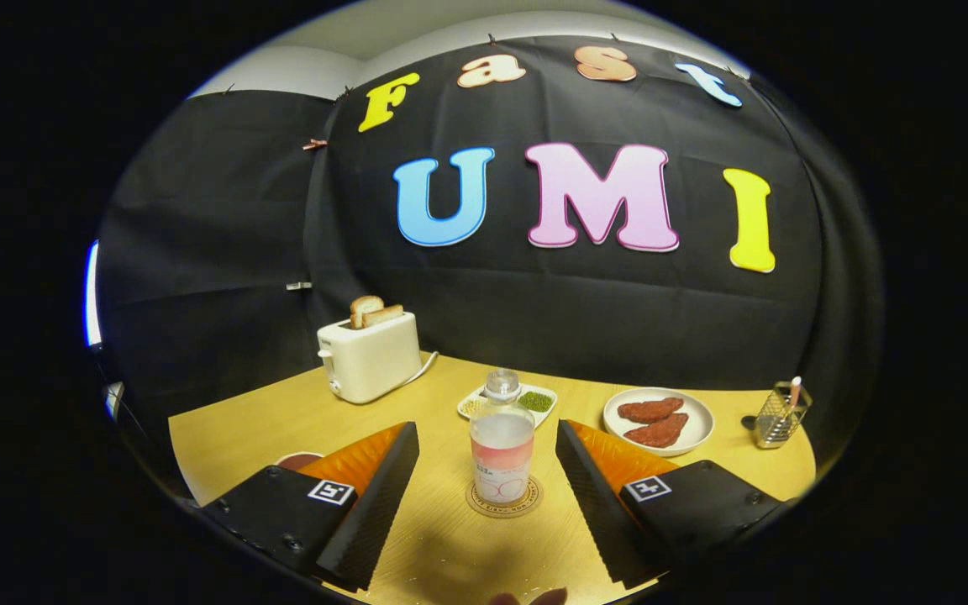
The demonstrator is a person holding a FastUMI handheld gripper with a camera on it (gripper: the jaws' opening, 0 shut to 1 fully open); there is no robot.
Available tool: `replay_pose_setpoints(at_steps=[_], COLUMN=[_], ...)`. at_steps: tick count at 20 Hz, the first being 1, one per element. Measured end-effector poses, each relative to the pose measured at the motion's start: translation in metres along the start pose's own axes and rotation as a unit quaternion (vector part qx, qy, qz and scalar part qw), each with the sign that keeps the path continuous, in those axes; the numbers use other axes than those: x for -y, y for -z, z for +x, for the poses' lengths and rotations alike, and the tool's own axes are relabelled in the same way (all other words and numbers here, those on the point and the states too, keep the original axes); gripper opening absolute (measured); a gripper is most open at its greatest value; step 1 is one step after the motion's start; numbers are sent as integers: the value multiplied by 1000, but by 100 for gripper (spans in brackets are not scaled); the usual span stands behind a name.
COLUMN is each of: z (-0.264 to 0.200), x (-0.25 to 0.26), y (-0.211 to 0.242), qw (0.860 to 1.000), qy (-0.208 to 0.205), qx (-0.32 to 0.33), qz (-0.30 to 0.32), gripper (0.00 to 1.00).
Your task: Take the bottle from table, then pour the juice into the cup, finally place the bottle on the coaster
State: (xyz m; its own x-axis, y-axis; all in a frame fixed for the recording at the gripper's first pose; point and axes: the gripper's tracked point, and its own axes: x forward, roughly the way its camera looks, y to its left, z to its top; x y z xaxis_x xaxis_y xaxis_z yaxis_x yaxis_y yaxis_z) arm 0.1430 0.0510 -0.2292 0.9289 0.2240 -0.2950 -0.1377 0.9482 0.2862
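A clear bottle (502, 447) with a pink label and a clear cap stands upright on a round coaster (504, 497) on the wooden table (450, 546). It stands between and just ahead of my fingertips, touching neither finger. My gripper (487, 441) is open, its two fingers spread wide to either side of the bottle. Behind the left finger peeks the rim of a reddish cup (297, 460), mostly hidden.
A white toaster (369, 356) with two bread slices stands at the back left. Behind the bottle lies a small tray of grains (507, 403). A white plate (659, 422) with two meat pieces and a wire holder (778, 414) sit to the right.
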Motion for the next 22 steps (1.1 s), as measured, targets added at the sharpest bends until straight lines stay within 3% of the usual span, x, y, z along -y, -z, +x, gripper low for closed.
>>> replay_pose_setpoints(at_steps=[9, 22], z=[-88, -171], x=[8, 31], y=[-86, -123], qw=[998, 994], qy=[28, 72], qx=[39, 71], qz=[-34, -40], gripper=[99, 97])
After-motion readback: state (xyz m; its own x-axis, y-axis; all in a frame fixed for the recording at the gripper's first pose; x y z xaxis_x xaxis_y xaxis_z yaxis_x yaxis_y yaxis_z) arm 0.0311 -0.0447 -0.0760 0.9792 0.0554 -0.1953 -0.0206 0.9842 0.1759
